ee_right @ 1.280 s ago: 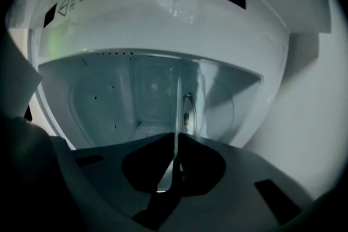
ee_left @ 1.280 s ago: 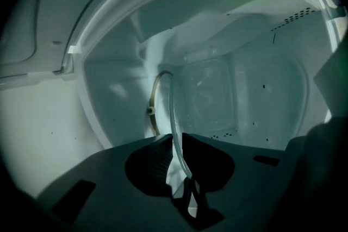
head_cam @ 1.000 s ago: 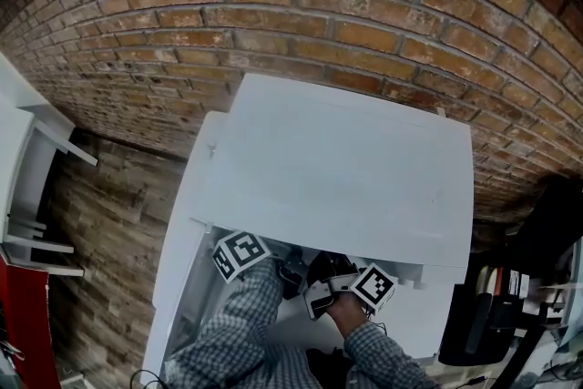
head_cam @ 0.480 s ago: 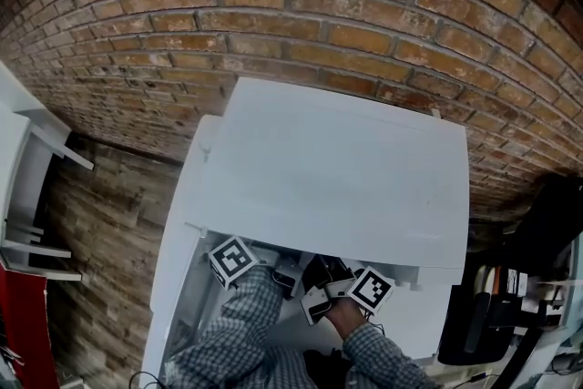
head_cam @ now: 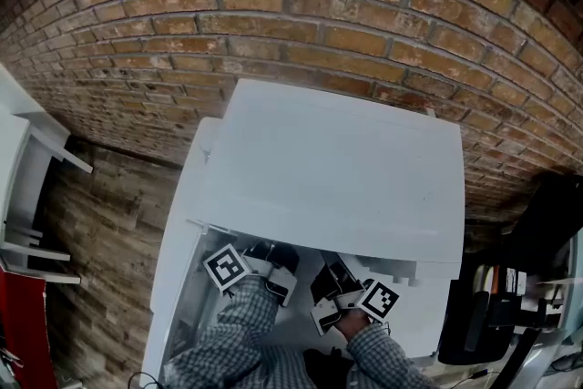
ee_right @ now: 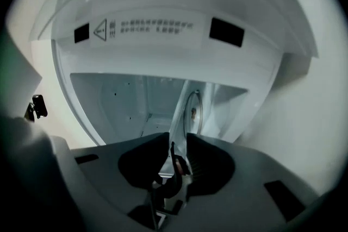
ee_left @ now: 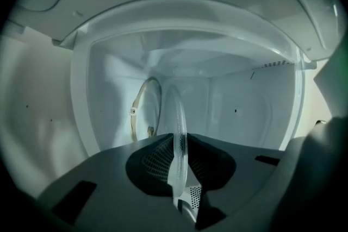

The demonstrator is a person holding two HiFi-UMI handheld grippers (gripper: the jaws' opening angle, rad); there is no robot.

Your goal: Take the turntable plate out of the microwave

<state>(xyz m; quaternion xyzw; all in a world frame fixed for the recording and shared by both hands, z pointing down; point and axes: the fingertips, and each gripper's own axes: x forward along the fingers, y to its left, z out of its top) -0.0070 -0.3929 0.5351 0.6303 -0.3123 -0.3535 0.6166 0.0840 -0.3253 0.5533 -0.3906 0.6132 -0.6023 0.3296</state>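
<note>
Step in hand: lift-out, early. Person stands at the front of the white microwave (head_cam: 337, 168), which backs onto a brick wall (head_cam: 273, 5), w/ both tools reaching into the front opening from below its top front edge.

Turntable plate (ee_left: 176, 117): inside the cavity, seen edge-on. In the left tool view it stands apart from the roller ring (ee_left: 142, 111), so I'd say it's off its seat but not out yet. Most of the glass lies deep in the cavity, and only the near rim is at the front opening.

Left tool (ee_left: 179, 171): jaws opening, plate rim between them. Pads (ee_left: 155, 163) look to press the glass on both sides, so it's grasping the plate, lightly by my read.

Right tool (ee_right: 176, 155): jaws opening too, rim between them. Glass looks in contact w/ both pads, though that's harder to read here. I'd call it grasping the plate, w/ less margin. Ring shows just beside the plate in this view as well.

Next move, as I judge it:
- Firm up both grips first. Glass is slick and heavy, and loosening jaws on a thin rim invite a slip.
- Then pull both tools back together, same pace, plate kept level.
- Keep the far rim clear of the ring and the near rim clear of the cavity's front edge.
- Uneven pull would likely twist the plate in the pads.
</note>
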